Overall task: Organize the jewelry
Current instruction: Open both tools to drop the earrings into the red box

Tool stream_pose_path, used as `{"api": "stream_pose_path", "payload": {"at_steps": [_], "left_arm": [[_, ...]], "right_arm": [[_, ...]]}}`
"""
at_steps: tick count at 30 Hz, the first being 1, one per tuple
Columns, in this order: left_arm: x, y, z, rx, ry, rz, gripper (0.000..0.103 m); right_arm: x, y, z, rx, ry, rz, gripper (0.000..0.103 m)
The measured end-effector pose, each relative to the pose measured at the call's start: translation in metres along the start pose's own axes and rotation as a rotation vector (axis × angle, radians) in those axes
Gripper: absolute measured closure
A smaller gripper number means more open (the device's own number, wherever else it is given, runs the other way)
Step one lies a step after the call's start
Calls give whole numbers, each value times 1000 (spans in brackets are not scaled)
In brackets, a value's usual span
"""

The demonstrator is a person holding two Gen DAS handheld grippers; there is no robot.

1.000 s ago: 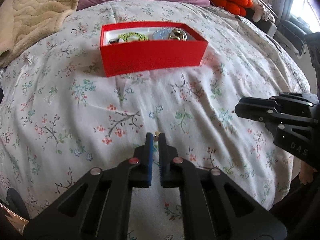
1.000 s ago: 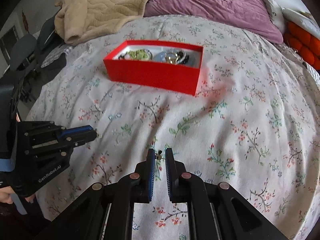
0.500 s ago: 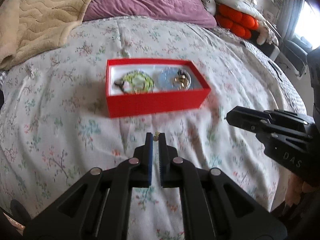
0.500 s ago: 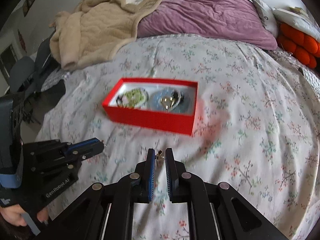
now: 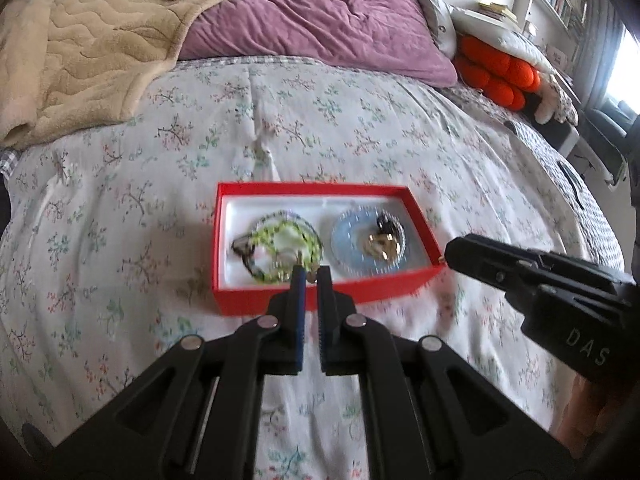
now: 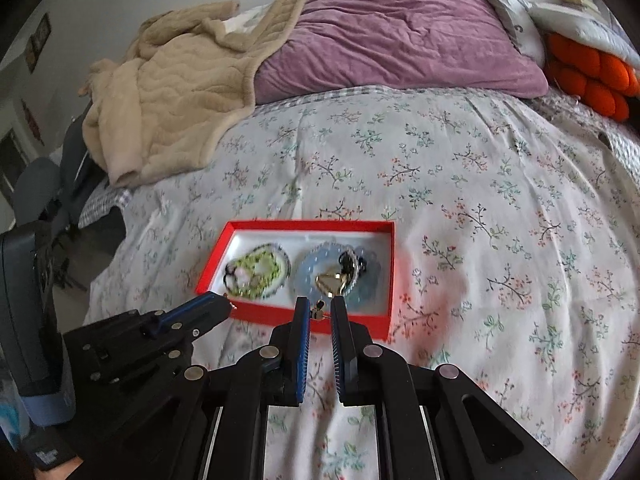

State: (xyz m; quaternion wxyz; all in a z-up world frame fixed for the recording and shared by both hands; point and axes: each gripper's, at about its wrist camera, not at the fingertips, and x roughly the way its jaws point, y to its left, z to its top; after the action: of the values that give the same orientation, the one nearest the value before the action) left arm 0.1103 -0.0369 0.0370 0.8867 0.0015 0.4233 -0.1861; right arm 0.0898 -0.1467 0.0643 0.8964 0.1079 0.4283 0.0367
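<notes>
Earrings sit pinched in both nearly closed hand-held grippers.

A shallow red cardboard box sits on the floral-print bed cover. Inside it, a green beaded bracelet lies left of a pale blue round dish. Behind, a beige quilted blanket lies left of a purple pillow.

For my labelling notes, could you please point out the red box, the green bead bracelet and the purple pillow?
red box [image 5: 320,300]: left wrist view, on its near outer wall.
green bead bracelet [image 5: 316,242]: left wrist view, on its right arc.
purple pillow [image 6: 400,36]: right wrist view, on its middle.
</notes>
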Motion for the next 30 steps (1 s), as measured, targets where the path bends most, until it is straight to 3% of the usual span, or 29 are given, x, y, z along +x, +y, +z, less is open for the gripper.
{"api": "stream_pose_path", "payload": {"at_steps": [17, 22, 27, 30], "left_arm": [[36, 11, 17, -48, 18, 83, 95], [32, 11, 16, -15, 15, 107, 72], [18, 11, 13, -3, 15, 107, 57], [6, 9, 7, 16, 17, 125, 41]], "right_arm": [[50, -7, 24, 128, 50, 47, 92], [50, -7, 27, 114, 52, 34, 87], [38, -10, 27, 102, 54, 16, 87], [28, -13, 23, 90, 58, -3, 86]]}}
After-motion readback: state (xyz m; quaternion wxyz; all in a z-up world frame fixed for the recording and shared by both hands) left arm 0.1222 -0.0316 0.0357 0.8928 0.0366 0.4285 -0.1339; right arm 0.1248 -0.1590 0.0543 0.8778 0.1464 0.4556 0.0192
